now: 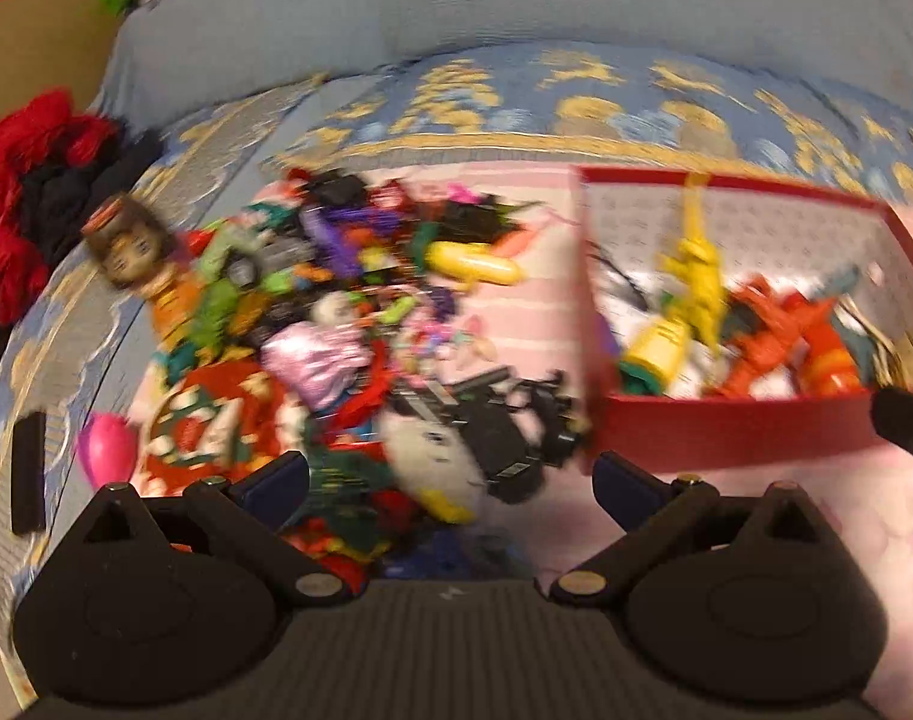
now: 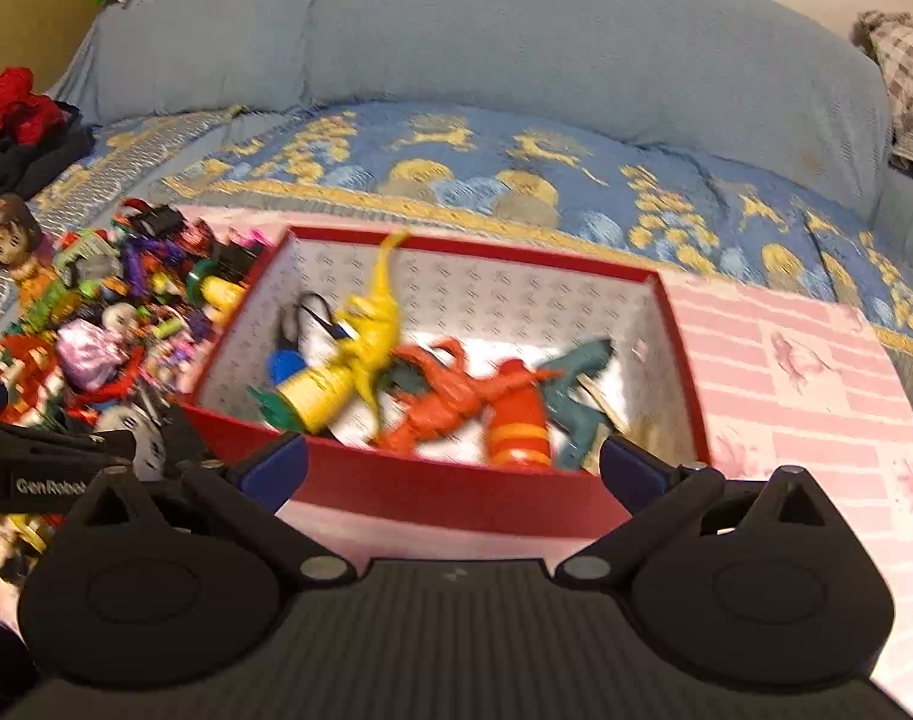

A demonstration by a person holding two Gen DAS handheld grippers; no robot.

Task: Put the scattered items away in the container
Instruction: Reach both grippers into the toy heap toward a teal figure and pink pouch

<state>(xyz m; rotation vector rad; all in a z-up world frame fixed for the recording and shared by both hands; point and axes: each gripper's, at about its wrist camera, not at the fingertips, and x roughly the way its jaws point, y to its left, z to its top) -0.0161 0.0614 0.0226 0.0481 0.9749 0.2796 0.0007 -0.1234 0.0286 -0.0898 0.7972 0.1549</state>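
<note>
left gripper [image 1: 450, 474] is spread wide with nothing held, above the toy pile [image 1: 348, 324]. right gripper [image 2: 453, 468] is likewise spread and unloaded, facing the red box [image 2: 456, 486] containing a yellow dinosaur [image 2: 375, 324].

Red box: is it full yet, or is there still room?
Still room. The red box holds one loose layer of toys, including a yellow dinosaur; its patterned inner walls show well above them.

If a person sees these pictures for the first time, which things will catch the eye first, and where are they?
First comes the red box on the pink mat, already holding a yellow dinosaur and an orange toy. To its left lies a bright, tangled toy pile, with a big-headed doll at its far left edge. Both pairs of tongs, left tongs and right tongs, are open and empty.
</note>
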